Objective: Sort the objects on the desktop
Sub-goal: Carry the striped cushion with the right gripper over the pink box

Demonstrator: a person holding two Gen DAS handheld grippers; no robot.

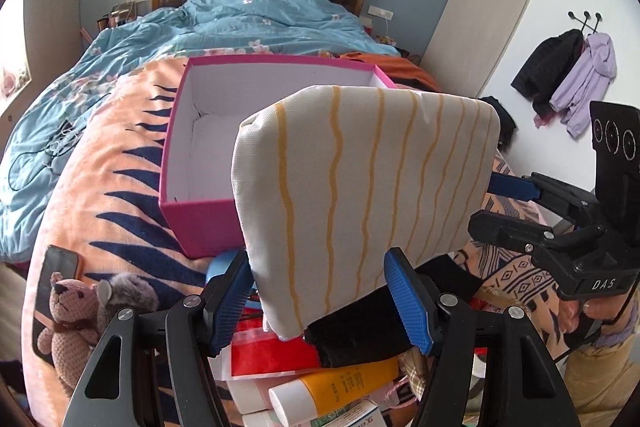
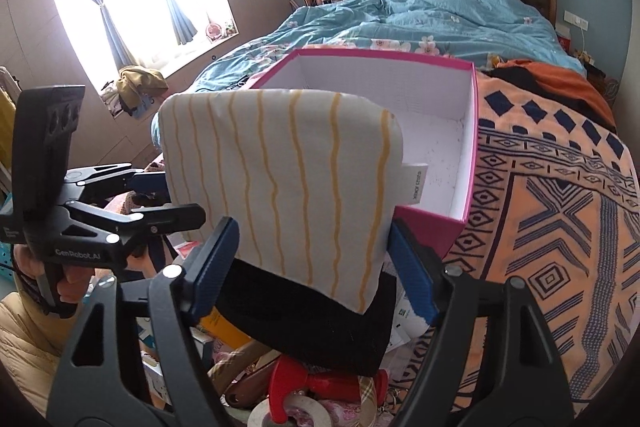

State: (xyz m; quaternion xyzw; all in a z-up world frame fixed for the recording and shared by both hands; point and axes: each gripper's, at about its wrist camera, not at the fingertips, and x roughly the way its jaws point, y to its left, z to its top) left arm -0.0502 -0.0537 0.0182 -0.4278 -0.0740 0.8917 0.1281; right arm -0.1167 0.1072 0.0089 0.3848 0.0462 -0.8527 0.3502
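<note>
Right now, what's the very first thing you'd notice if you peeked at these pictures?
A puffy white pouch with wavy yellow stripes fills the middle, held up between both grippers. Just behind it sits an open pink box with white insides, on an orange patterned blanket on the bed.

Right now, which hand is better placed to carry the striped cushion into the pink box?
Probably both together: the left gripper and the right gripper each clamp the striped cushion, with the open pink box just beyond.
</note>
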